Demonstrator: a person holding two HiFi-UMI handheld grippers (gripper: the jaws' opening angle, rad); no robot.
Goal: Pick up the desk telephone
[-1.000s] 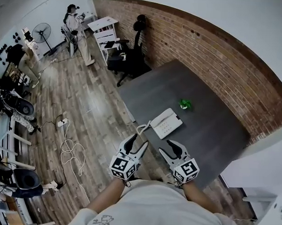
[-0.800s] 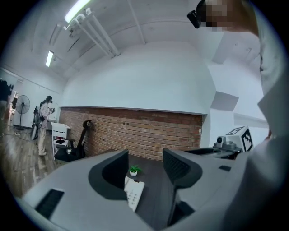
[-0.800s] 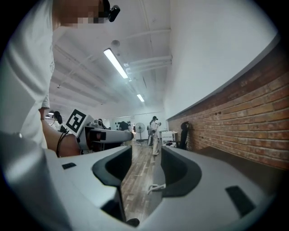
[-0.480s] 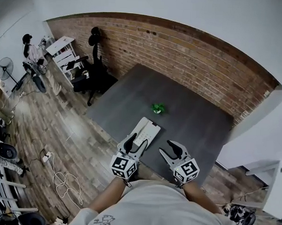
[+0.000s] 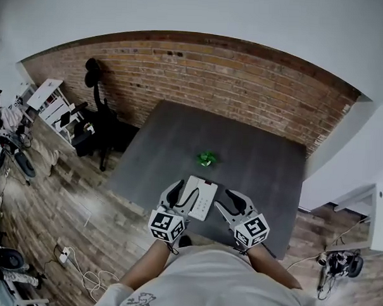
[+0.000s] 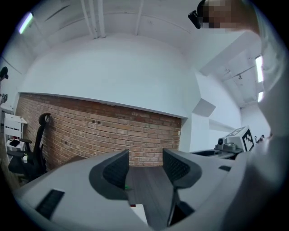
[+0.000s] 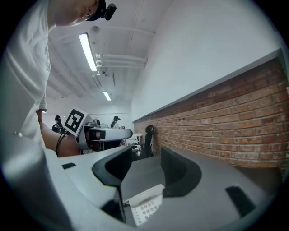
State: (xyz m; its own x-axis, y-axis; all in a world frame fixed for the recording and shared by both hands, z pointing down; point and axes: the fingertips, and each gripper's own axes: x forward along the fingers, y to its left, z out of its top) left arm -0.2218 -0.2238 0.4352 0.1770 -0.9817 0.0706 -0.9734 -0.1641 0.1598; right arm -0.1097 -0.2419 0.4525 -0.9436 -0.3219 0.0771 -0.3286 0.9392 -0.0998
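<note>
The white desk telephone (image 5: 201, 197) lies near the front edge of the dark grey desk (image 5: 255, 152), its handset on the left side. In the head view my left gripper (image 5: 184, 193) hovers open at the phone's left edge. My right gripper (image 5: 225, 200) is open just right of the phone. Both point level toward the brick wall, and neither touches the phone. In the right gripper view the telephone (image 7: 146, 205) sits low between the open jaws of that gripper (image 7: 146, 169). The left gripper (image 6: 145, 169) shows only a white corner of the telephone (image 6: 137, 213) below its empty jaws.
A small green object (image 5: 207, 159) sits mid-desk behind the phone. A brick wall (image 5: 214, 68) runs behind the desk. A black office chair (image 5: 95, 116) and white shelf (image 5: 45, 97) stand at left on the wooden floor. Cables (image 5: 78, 271) lie on the floor at lower left.
The head view has swung round so the desk now lies straight ahead. The phone, earlier ahead and to the right, now sits between the two grippers. Both stay open.
</note>
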